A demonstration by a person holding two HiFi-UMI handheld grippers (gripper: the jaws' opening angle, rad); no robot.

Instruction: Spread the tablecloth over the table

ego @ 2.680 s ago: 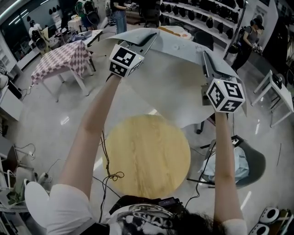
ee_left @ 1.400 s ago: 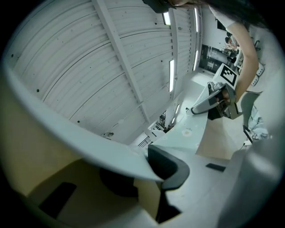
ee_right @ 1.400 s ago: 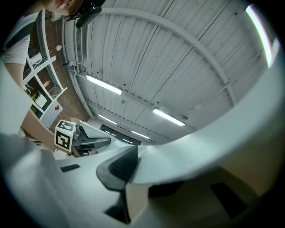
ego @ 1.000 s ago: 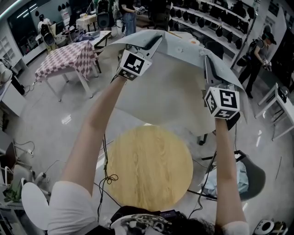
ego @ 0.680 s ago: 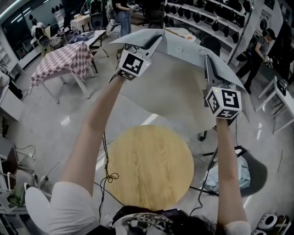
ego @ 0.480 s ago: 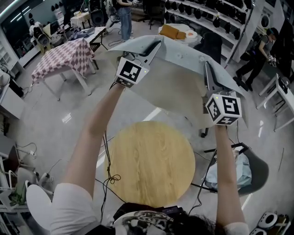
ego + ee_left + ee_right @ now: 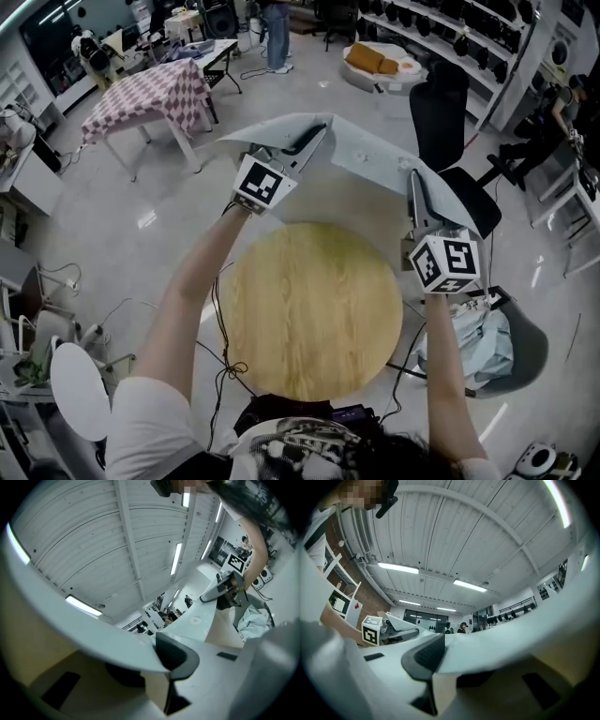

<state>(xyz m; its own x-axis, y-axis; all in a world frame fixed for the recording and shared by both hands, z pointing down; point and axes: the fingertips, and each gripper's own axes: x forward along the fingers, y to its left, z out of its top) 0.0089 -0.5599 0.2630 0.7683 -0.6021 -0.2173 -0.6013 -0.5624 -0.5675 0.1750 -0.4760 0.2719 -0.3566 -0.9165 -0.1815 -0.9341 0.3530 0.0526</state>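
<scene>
While both jaws are nearly closed on fabric, I read this step as laying the sheet down. My left gripper [image 7: 312, 141] pinches one end of the edge of the pale grey tablecloth [image 7: 375, 164], and my right gripper [image 7: 413, 183] pinches the other end the same way. The cloth hangs spread between them above the far side of the round wooden desk [image 7: 309, 309], whose top is mostly bare. To do this well, I'd hold the edge taut and level and lower both hands together. I'd draw it towards me until the hem passes the near rim, and let go only once the overhang looks even. The black office chair [image 7: 441, 103] beyond could snag the trailing cloth.
</scene>
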